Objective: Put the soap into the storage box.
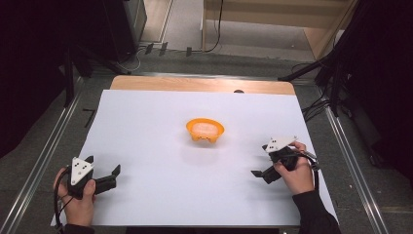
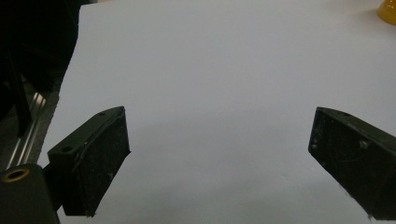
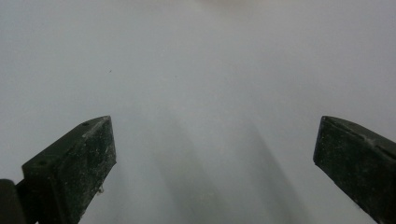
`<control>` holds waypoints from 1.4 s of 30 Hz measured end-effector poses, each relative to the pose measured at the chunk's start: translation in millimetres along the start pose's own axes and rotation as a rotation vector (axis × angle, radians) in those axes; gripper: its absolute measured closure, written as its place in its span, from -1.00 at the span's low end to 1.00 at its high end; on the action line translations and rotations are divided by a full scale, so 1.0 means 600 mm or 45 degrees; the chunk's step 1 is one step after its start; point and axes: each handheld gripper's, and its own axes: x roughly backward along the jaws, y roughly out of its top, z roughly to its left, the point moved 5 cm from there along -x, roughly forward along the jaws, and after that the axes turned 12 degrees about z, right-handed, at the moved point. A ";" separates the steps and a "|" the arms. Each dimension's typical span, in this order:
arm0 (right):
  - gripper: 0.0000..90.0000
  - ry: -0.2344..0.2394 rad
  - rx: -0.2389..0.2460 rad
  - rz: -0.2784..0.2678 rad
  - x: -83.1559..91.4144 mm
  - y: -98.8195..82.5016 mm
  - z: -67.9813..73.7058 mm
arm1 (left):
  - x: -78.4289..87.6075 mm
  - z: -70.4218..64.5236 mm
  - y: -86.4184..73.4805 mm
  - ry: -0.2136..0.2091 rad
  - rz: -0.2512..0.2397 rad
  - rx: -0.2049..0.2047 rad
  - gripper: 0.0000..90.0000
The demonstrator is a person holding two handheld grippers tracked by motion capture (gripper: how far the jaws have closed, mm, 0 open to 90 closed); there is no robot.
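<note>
An orange bowl point(image 1: 205, 130) sits near the middle of a white sheet point(image 1: 146, 146) that covers the worktop point(image 1: 202, 84), holding something pale and pinkish that is too blurred to identify. The left gripper point(image 1: 103, 170) rests on the sheet well short of the bowl and off to its left, held by the person's left hand point(image 1: 78, 202), its jaws spread wide with nothing between them; in the left gripper view the jaws frame bare white sheet, and a sliver of the bowl point(image 2: 388, 12) shows at the upper right corner. The right gripper point(image 1: 261, 165) lies to the right of the bowl and nearer the person, clear of the bowl's rim, gripped by the right hand point(image 1: 297, 173) in a dark sleeve point(image 1: 316, 214). Its jaws likewise stand wide apart and empty, with plain sheet between them in the right gripper view. Neither gripper touches the bowl. Beyond the bowl, a strip of bare wood marks the worktop's far edge.
</note>
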 end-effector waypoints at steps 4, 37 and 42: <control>-1.00 -0.003 -0.006 0.000 0.003 -0.010 0.003 | 0.000 0.000 0.000 -0.001 0.000 -0.001 -0.88; -1.00 -0.046 -0.139 -0.024 0.028 -0.120 0.007 | 0.000 0.001 0.000 -0.008 0.007 0.002 -0.88; -1.00 -0.049 -0.145 -0.051 0.035 -0.136 0.013 | -0.001 0.001 0.000 -0.005 0.005 0.002 -0.88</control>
